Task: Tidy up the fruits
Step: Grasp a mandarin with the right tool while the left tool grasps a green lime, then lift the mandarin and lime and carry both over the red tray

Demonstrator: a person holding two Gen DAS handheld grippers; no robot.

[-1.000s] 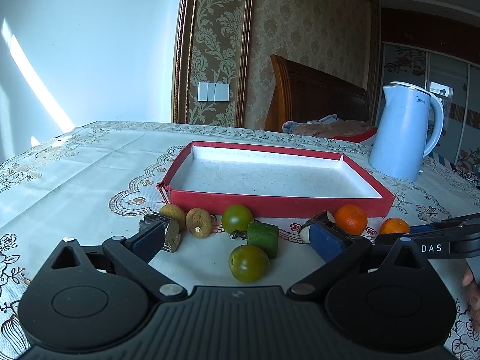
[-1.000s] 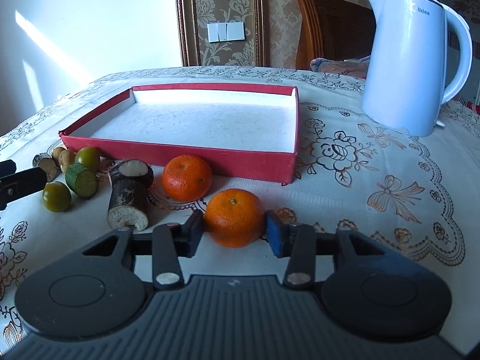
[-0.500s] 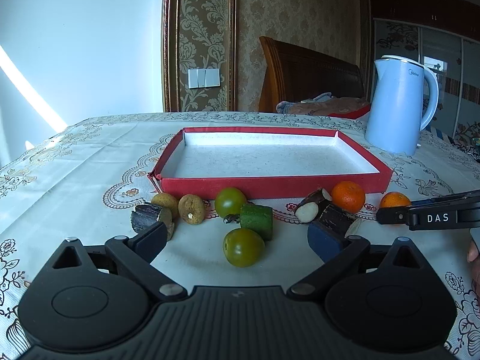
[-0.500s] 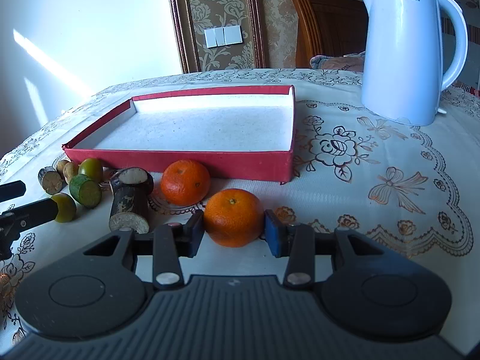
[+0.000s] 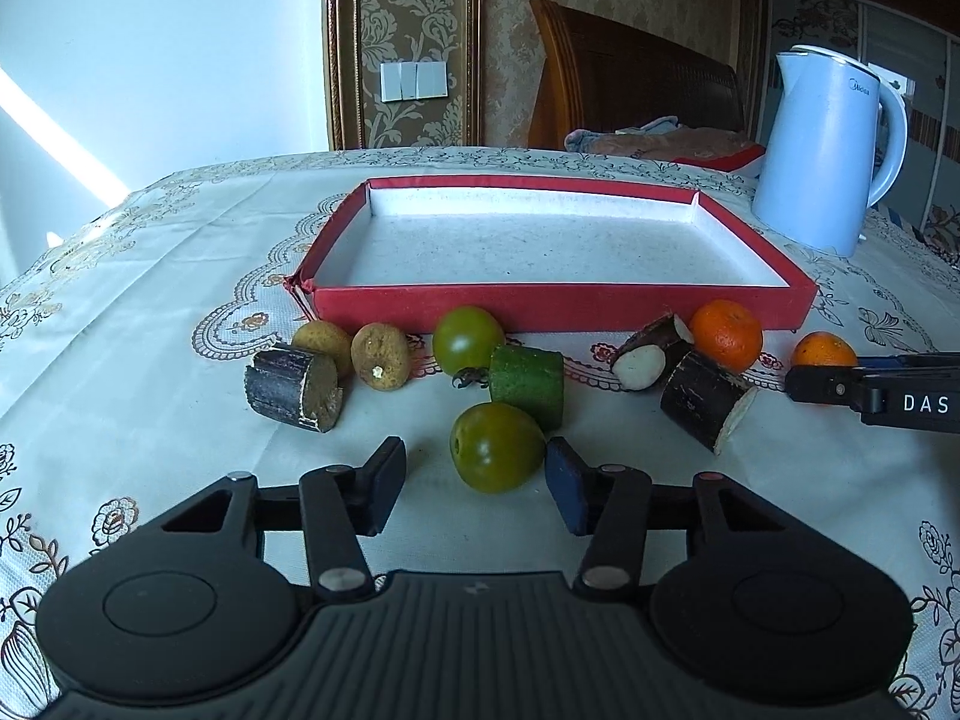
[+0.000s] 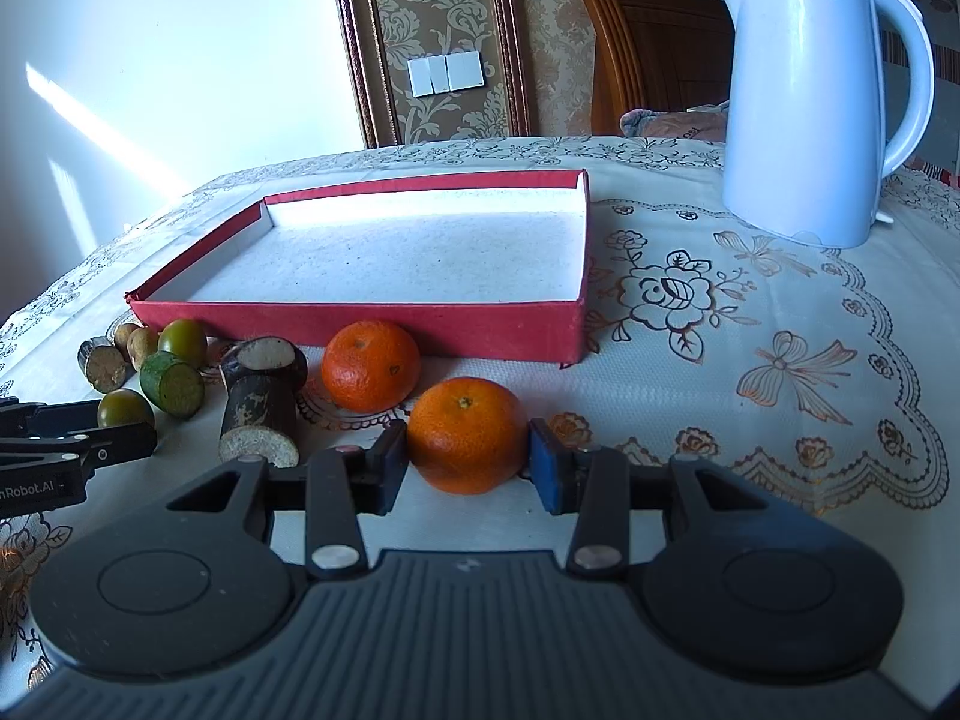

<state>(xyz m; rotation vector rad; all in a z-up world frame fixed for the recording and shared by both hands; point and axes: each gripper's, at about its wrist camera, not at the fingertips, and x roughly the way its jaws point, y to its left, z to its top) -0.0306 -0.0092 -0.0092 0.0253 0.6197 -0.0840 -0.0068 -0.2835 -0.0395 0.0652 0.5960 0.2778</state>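
Note:
My right gripper (image 6: pixel 468 465) is shut on an orange (image 6: pixel 467 435) and holds it in front of the red tray (image 6: pixel 360 327). A second orange (image 6: pixel 370 365) lies by the tray's front wall. My left gripper (image 5: pixel 477 477) is open around a green tomato (image 5: pixel 495 447) on the cloth; the right pad touches it, the left pad stands apart. Another green tomato (image 5: pixel 468 341), a green cucumber piece (image 5: pixel 528 375), two brown fruits (image 5: pixel 380 356), and dark sugarcane pieces (image 5: pixel 705 399) lie along the tray (image 5: pixel 558 303).
A white-blue electric kettle (image 6: pixel 810 102) stands at the back right of the table, beside the tray. A wooden chair (image 5: pixel 630 84) is behind the table. The embroidered tablecloth (image 6: pixel 750 330) covers the table.
My left gripper has narrowed around the green tomato and risen, looking down more steeply. My right gripper keeps the orange and has shifted slightly.

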